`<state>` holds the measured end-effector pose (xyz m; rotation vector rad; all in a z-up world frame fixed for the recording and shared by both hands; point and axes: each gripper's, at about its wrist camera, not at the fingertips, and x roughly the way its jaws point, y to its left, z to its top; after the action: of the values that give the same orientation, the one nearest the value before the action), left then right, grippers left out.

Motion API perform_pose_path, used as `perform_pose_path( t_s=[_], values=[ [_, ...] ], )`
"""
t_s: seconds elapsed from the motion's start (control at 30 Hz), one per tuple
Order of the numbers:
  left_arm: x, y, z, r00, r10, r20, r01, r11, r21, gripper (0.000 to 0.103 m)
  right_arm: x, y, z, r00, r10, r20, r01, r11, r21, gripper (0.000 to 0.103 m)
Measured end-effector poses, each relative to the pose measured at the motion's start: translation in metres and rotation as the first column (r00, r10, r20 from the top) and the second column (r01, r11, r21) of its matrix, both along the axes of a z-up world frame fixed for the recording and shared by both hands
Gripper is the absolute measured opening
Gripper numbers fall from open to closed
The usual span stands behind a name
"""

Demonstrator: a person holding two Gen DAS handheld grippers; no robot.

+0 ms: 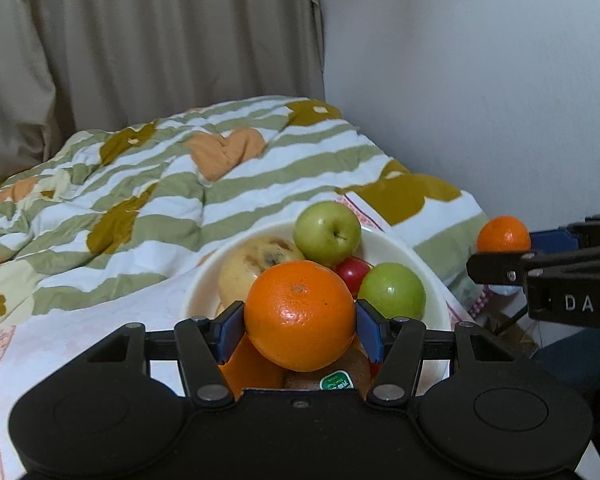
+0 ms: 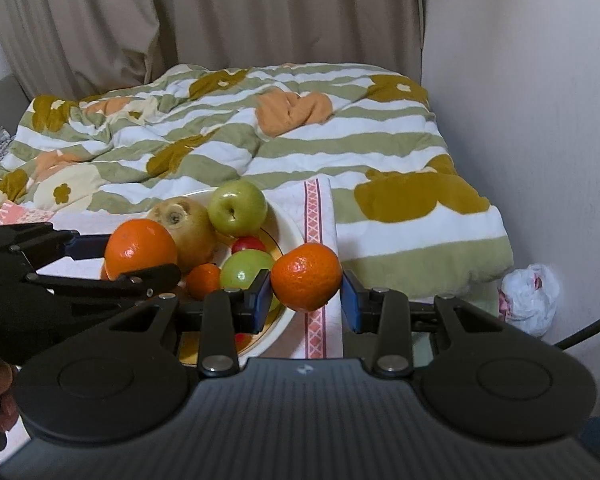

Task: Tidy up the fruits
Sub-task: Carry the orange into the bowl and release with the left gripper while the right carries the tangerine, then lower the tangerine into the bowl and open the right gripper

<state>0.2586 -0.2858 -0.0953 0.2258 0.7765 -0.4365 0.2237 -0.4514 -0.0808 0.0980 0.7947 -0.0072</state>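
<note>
Your left gripper (image 1: 300,320) grips an orange (image 1: 300,316), your right gripper (image 2: 305,294) a mandarin (image 2: 306,277); lower both into the bowl (image 1: 428,268) ahead

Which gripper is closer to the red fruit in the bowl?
Left. The left gripper holds its orange just over the bowl, above the red fruit. The right gripper hangs past the rim.
</note>
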Motion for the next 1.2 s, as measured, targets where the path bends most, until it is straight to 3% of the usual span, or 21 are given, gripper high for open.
perform_pose_path(
  t_s=[0.17, 0.27, 0.5, 0.7, 0.9, 1.2],
  values=[
    [0.003, -0.005, -0.004, 1.0, -0.008, 0.005, 0.008, 0.999, 0.033, 0.064, 0.005, -0.001, -0.004, 1.0, -0.01, -0.013, 0.01, 1.0, -0.004, 0.052],
    [0.001, -0.003, -0.003, 1.0, -0.012, 0.017, 0.012, 1.0, 0.018, 0.09, 0.006, -0.001, -0.006, 1.0, -0.012, -0.019, 0.012, 1.0, -0.002, 0.052],
    [-0.006, 0.006, 0.01, 0.999, 0.007, 0.05, -0.008, 1.0, 0.009, 0.093, 0.007, 0.001, -0.004, 1.0, 0.01, -0.014, -0.01, 1.0, -0.003, 0.052],
    [-0.018, 0.034, 0.03, 0.991, 0.111, 0.078, -0.109, 0.994, -0.029, 0.099, 0.006, 0.008, 0.002, 0.998, 0.061, 0.006, -0.061, 0.998, -0.002, 0.052],
    [-0.034, 0.065, 0.045, 0.968, 0.233, 0.094, -0.23, 0.972, -0.044, 0.101, 0.006, 0.02, 0.001, 0.992, 0.129, 0.005, -0.129, 0.992, 0.004, 0.052],
    [-0.072, 0.095, 0.048, 0.933, 0.348, 0.093, -0.345, 0.938, -0.048, 0.101, -0.004, 0.047, -0.026, 0.974, 0.226, -0.035, -0.225, 0.974, 0.013, 0.052]
  ],
)
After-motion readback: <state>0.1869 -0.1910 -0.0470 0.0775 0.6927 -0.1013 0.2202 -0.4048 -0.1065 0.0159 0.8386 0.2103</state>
